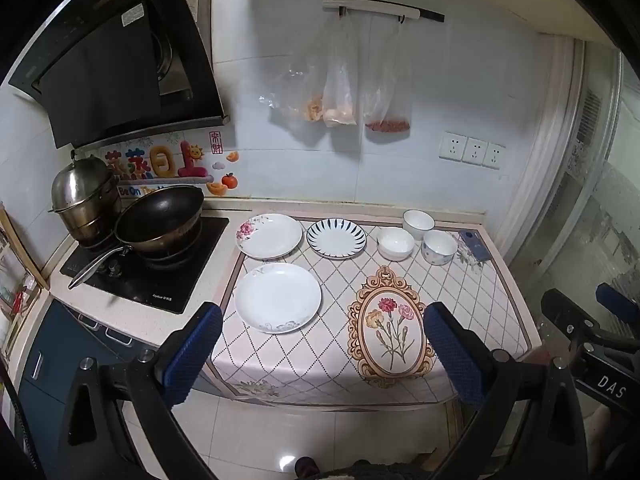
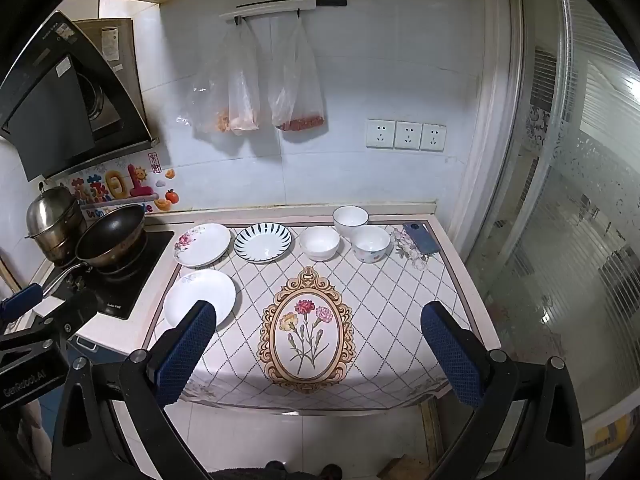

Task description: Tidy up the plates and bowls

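Three plates lie on the patterned counter mat: a plain white plate [image 1: 277,297] [image 2: 200,298] at the near left, a pink-flower plate [image 1: 269,236] [image 2: 202,244] behind it, and a blue-striped plate [image 1: 336,238] [image 2: 263,242] to its right. Three bowls stand at the back right: a white bowl [image 1: 395,243] [image 2: 319,243], a white bowl with a dark rim [image 1: 418,224] [image 2: 350,220], and a dotted bowl [image 1: 439,247] [image 2: 370,243]. My left gripper [image 1: 323,354] and right gripper [image 2: 320,354] are both open and empty, held in front of the counter's near edge.
A stove [image 1: 144,268] with a black wok [image 1: 160,216] [image 2: 110,236] and a steel steamer pot [image 1: 84,196] [image 2: 54,220] stands at the left. A phone [image 1: 475,244] [image 2: 421,238] lies at the mat's back right. Plastic bags [image 2: 256,92] hang on the wall. A glass door [image 2: 580,220] is at the right.
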The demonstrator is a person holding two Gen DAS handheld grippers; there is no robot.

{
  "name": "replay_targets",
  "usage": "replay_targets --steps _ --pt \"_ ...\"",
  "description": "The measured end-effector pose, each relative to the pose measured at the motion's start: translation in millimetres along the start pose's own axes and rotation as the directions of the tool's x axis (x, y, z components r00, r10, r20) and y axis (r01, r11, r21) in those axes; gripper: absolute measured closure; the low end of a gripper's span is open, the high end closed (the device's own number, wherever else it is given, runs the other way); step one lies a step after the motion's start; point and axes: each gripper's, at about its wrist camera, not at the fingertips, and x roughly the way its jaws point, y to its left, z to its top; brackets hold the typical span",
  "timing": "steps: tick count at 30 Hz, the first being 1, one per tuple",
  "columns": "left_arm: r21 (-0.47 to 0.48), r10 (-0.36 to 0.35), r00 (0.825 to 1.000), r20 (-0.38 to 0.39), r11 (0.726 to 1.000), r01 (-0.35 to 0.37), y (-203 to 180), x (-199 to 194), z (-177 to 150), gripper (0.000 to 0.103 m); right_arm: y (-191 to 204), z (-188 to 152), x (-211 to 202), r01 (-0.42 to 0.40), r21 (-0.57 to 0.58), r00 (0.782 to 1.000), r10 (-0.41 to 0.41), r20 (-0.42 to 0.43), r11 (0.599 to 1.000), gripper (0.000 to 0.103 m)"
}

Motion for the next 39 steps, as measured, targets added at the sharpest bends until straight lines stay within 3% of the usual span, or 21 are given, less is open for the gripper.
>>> replay_targets --steps 39 --pt "-0.004 -0.019 1.000 -0.014 1.000 0.019 9.9 8.9 10.8 0.000 6.2 -2.0 2.6 0.002 0.008 1.000 -0.002 -0.006 1.000 0.000"
